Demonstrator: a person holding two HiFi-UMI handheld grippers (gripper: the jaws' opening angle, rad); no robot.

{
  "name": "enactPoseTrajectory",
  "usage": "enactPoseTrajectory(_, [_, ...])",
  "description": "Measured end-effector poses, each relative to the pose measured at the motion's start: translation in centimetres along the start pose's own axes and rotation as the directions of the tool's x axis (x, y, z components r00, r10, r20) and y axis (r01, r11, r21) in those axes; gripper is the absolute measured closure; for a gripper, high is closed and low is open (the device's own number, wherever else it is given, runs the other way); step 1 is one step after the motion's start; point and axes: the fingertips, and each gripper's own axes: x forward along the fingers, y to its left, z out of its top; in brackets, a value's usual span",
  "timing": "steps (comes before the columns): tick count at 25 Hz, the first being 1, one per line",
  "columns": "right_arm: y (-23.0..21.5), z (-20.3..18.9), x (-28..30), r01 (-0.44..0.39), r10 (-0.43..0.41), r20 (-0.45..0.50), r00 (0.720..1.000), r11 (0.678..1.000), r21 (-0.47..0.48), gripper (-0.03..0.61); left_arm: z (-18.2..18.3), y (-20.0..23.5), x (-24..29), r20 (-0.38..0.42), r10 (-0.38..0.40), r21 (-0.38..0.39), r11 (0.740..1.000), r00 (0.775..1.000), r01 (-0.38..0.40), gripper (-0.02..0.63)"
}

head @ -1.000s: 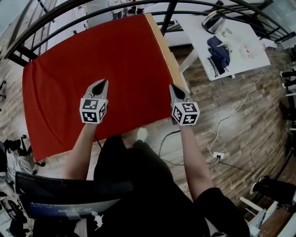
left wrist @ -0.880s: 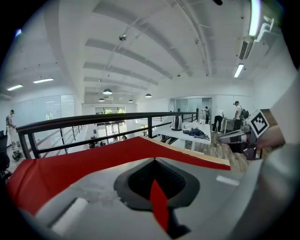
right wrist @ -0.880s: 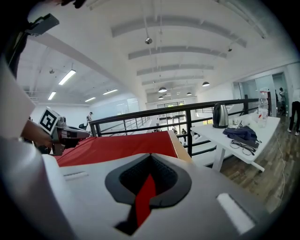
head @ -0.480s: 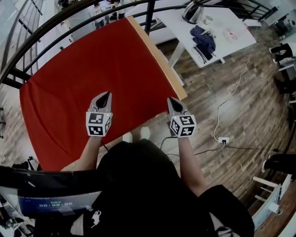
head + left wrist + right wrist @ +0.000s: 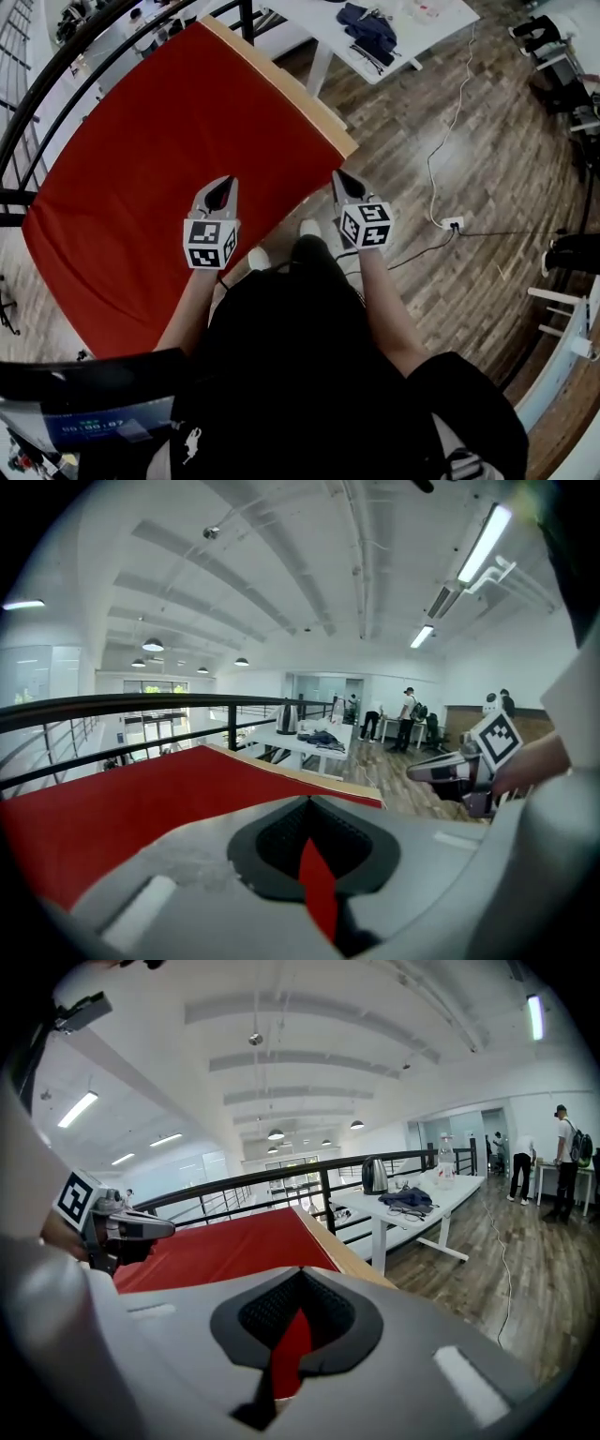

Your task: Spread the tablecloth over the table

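— Tablecloth (image 5: 159, 169): progress?

— Spread red and flat over nearly all of the table (image 5: 281, 84). Short on the right, with a bare wood strip along that edge. Pinched at the near edge by the left gripper (image 5: 226, 183), closed on a fold of red, and by the right gripper (image 5: 338, 176), same grip, beside the near right corner.

— Outstanding?

— Probably a pull to the right to cover the strip, then release.

— Edges and room?

— Hemmed by the railing (image 5: 141, 703) along the far and left sides, so little to spare there. Open floor to the right, with the desk (image 5: 441, 1194) well apart. Noted on that floor: cable (image 5: 448, 112) and socket strip (image 5: 453, 223), a likely trip risk in any sidestep. Shoes (image 5: 309, 228) just beside the near edge.
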Motion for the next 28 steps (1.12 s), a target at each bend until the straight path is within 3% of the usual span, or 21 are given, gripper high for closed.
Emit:
enactPoseTrajectory(3, [-3.1, -1.5, 2.0, -0.016, 0.014, -0.052, 0.999, 0.999, -0.033, 0.568, -0.3, -3.4, 3.7, -0.024, -0.060, 0.018, 0.998, 0.998, 0.060, 0.607])
enactPoseTrajectory(8, [-8.2, -4.3, 5.4, -0.050, 0.037, -0.157, 0.987, 0.996, -0.080, 0.565, 0.5, -7.3, 9.4, -0.061, -0.072, 0.008, 0.997, 0.996, 0.072, 0.607])
enactPoseTrajectory(11, [-9.6, -5.8, 7.3, -0.156, 0.112, -0.248, 0.962, 0.974, -0.164, 0.478, 1.1, -9.7, 13.1, -0.094, -0.074, -0.013, 0.997, 0.993, 0.073, 0.607])
enactPoseTrajectory(15, [-10.9, -7.3, 9.2, -0.262, 0.196, -0.303, 0.933, 0.946, -0.193, 0.472, 1.5, -11.1, 16.5, -0.143, 0.000, -0.027, 1.000, 0.990, -0.004, 0.607])
enactPoseTrajectory(21, [-11.5, -6.9, 9.5, -0.372, 0.292, -0.302, 0.908, 0.892, -0.256, 0.482, 1.3, -12.1, 18.4, -0.202, 0.088, -0.065, 0.993, 0.975, -0.103, 0.607])
enactPoseTrajectory(22, [-11.2, -7.2, 9.6, -0.392, 0.303, -0.315, 0.899, 0.879, -0.272, 0.488, 0.9, -12.1, 18.4, -0.217, 0.095, -0.066, 0.992, 0.972, -0.111, 0.607])
enactPoseTrajectory(24, [-10.5, -7.5, 9.6, -0.428, 0.326, -0.340, 0.882, 0.855, -0.292, 0.560, 0.2, -12.1, 18.4, -0.245, 0.110, -0.068, 0.989, 0.963, -0.131, 0.607])
enactPoseTrajectory(28, [-10.8, -7.2, 9.6, -0.475, 0.383, -0.362, 0.850, 0.854, -0.210, 0.561, 0.2, -11.9, 18.8, -0.260, 0.142, -0.075, 0.983, 0.955, -0.166, 0.607])
